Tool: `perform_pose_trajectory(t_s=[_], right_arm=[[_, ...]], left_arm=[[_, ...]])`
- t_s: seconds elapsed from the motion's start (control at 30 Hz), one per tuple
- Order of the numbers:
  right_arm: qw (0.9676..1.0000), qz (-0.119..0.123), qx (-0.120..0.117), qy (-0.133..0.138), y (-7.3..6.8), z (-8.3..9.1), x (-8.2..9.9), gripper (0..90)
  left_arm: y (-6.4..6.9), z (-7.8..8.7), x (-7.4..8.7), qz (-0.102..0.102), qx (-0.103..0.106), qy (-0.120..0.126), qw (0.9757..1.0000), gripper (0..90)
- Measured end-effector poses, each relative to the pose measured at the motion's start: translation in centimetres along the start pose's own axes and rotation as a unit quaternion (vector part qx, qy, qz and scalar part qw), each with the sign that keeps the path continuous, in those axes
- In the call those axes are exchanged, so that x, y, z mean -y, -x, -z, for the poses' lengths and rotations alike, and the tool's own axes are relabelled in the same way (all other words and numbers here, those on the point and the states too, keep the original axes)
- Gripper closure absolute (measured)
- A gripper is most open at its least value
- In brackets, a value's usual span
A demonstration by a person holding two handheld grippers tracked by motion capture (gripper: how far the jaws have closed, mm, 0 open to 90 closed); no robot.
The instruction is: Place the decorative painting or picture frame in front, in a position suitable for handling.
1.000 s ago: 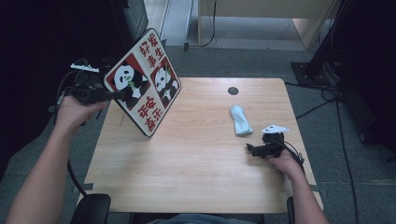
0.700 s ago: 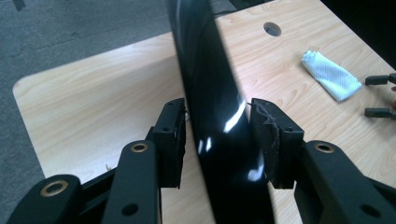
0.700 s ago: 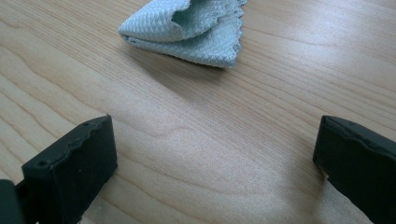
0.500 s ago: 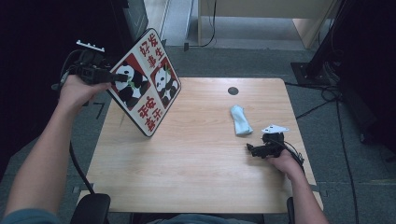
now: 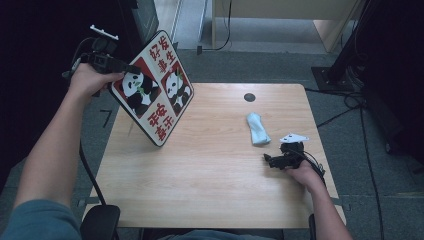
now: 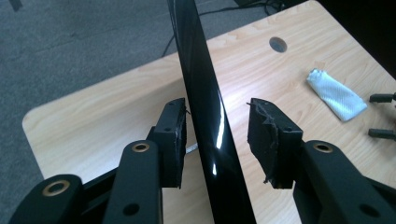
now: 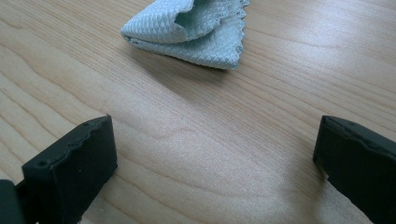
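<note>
A square board point(image 5: 155, 97) with panda pictures and red characters stands tilted on the wooden table point(image 5: 210, 190), one low corner on the tabletop near the left edge. My left gripper point(image 5: 126, 69) reaches its upper left edge. In the left gripper view the board's black edge point(image 6: 205, 107) runs between the jaws; they have just been closing, and a gap still shows beside the right pad point(image 6: 266, 135). A folded pale blue cloth point(image 5: 257, 128) point(image 7: 187, 32) lies at the right. My right gripper point(image 5: 268, 161) point(image 7: 215, 149) rests open on the table just before it, with nothing between its fingers.
A round cable hole point(image 5: 249, 97) sits near the table's far edge. A dark chair part point(image 5: 100, 220) pokes out below the table's near left corner. Cables and a black stand point(image 5: 345, 75) lie on the floor at the right.
My left hand has moved up and away along the board's left edge to its upper part. The board keeps its tilt and the right hand has stayed put.
</note>
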State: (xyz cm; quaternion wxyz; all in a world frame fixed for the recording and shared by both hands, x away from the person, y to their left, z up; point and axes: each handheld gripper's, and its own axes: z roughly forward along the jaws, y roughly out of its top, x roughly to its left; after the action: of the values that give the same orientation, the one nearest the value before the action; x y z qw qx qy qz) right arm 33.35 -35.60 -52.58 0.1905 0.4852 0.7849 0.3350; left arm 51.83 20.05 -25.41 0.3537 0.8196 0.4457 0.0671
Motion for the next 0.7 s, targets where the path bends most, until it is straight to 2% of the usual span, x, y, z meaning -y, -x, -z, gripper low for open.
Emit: perform_pose_trajectory(t_s=[0.1, 0.2, 0.27, 0.47, 0.53, 0.67, 0.7], right_arm=[[1.0, 0.0, 0.0, 0.0, 0.0, 0.0, 0.0, 0.0], [1.0, 0.0, 0.0, 0.0, 0.0, 0.0, 0.0, 0.0], [1.0, 0.0, 0.0, 0.0, 0.0, 0.0, 0.0, 0.0], [1.0, 0.001, 0.001, 0.0, 0.0, 0.0, 0.0, 0.0], [1.0, -0.001, 0.001, -0.001, 0.0, 0.0, 0.0, 0.0], [1.0, -0.001, 0.001, -0.001, 0.0, 0.0, 0.0, 0.0], [1.0, -0.004, 0.0, -0.002, -0.1, 0.0, 0.0, 0.0]], left_arm=[[-0.3, -0.7, -1.2, -0.002, -0.005, -0.011, 0.9999, 59.9], [-0.6, -1.2, -1.8, -0.006, -0.004, -0.019, 0.9998, 61.2], [-0.7, -1.4, -2.0, -0.002, -0.001, -0.019, 0.9998, 61.5], [-1.2, -2.0, -2.8, 0.008, 0.023, -0.017, 0.9996, 64.0], [-1.1, -2.5, -3.1, 0.002, 0.026, -0.036, 0.999, 63.7], [-0.9, -2.8, -3.3, 0.003, 0.019, -0.053, 0.9984, 65.0], [-0.9, -2.8, -3.3, 0.001, 0.013, -0.065, 0.9978, 67.6]])
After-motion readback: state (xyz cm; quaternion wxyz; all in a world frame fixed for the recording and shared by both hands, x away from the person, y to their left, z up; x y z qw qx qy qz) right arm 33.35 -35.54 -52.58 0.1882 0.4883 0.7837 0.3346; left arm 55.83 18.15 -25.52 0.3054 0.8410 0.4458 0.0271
